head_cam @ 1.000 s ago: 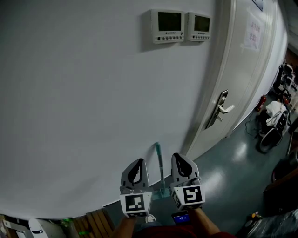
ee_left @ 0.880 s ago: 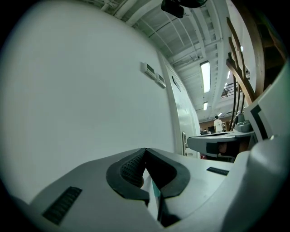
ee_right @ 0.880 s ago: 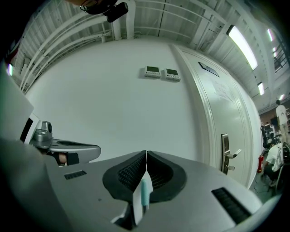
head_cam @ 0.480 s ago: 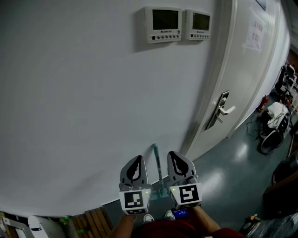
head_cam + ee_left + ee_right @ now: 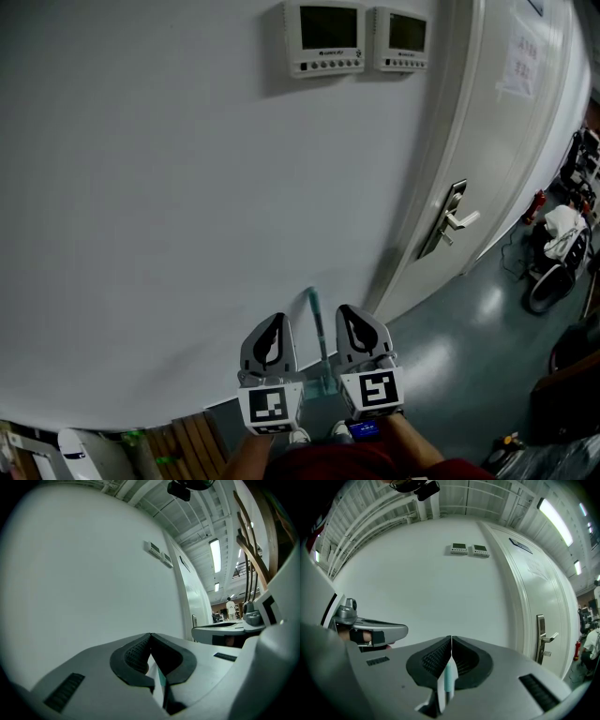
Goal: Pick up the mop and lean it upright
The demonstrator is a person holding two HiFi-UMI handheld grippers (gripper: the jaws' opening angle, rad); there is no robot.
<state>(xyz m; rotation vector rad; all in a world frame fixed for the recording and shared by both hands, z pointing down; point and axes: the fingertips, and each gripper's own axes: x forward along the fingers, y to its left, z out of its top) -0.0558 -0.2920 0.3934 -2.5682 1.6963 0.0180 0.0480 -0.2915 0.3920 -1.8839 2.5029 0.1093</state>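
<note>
Both grippers are level, side by side, pointing at the white wall [image 5: 169, 187].

Left gripper [image 5: 272, 328]: in its own view we see the jaws together, tips touching, nothing clamped [image 5: 150, 635]. Right gripper [image 5: 354, 319]: same, jaws together and empty [image 5: 451, 639].

The mop [image 5: 319, 333] is in neither grip. From the head view we see its teal handle standing in the gap between the two grippers, just right of the left jaws and just left of the right jaws. It is tilted slightly, with its top end against the wall ahead of both sets of tips. Its lower end drops behind the gripper bodies, so we can't make out the mop head.

In each gripper view we get only a thin teal strip of the mop through the opening under the closed tips [image 5: 161, 682] [image 5: 449, 679], beyond the pads and not touching them.

A door [image 5: 497, 141] with a lever handle [image 5: 455, 217] is right of the right jaws. Two control panels [image 5: 356, 37] sit high on the wall above both jaws.
</note>
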